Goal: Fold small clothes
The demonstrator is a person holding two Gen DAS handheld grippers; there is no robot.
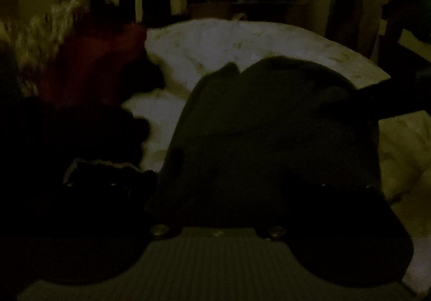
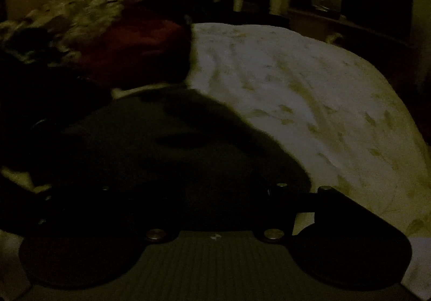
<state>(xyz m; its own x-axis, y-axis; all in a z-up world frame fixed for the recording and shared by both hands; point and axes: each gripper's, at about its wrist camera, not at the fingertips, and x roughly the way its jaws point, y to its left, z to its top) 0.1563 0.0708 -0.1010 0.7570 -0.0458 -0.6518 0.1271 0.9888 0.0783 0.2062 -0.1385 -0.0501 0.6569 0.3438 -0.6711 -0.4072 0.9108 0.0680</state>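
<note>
Both grippers, left (image 1: pixel 215 187) and right (image 2: pixel 210 193), angle downward with jaws spread wide, gripping nothing. One dark folded cloth garment (image 1: pixel 269 117) lies on one pale patterned bedsheet (image 2: pixel 309 90), beside one red garment (image 2: pixel 140 45).

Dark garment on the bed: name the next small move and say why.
Probably lower the left tool to pinch the near edge of the dark garment. Both tools stand open with nothing pinched, and the garment lies loosely bunched on the pale sheet, not yet neatly folded. The dim light hides the exact edges.
</note>
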